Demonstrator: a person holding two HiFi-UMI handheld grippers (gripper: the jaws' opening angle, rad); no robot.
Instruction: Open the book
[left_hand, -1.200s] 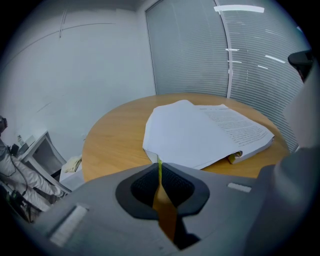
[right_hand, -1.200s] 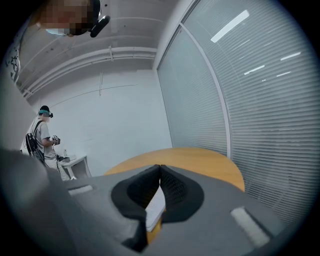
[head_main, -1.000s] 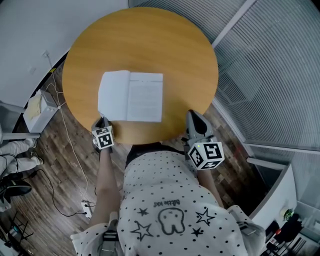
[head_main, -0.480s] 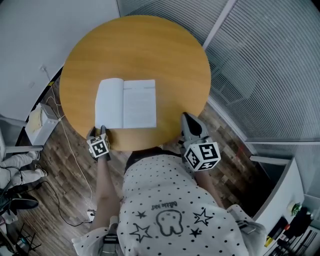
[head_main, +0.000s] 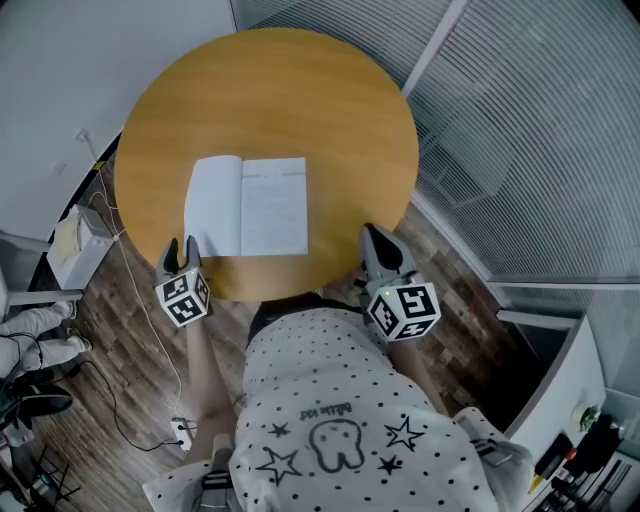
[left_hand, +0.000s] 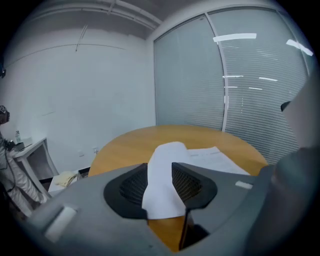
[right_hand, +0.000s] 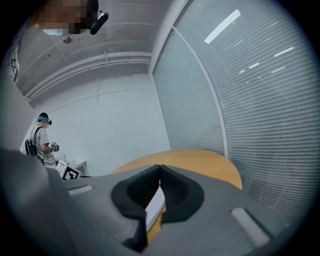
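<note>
The round wooden table (head_main: 300, 90) filled the middle of the head view, and the book (head_main: 247, 206) lay on its near-left part, spread open, with a blank leaf on the left and a printed page on the right. By the look of it, the opening was as good as done.

The trouble spot was that left leaf. In the left gripper view it arched up instead of lying flat, and nothing pressed on it, so it could well have flopped back over and closed the book. The book also sat close to the near rim, so a careless nudge from either tool could have slid it towards the edge or creased a corner.

The left gripper (head_main: 181, 250) hung just off the rim by the book's near-left corner, tilted downward. Its jaws had just been opening and stood wide apart, with nothing between them; the white leaf only showed beyond the gap. The right gripper (head_main: 378, 240) sat at the rim, well right of the book and nearly level, its jaws closed tip to tip on nothing.
</note>
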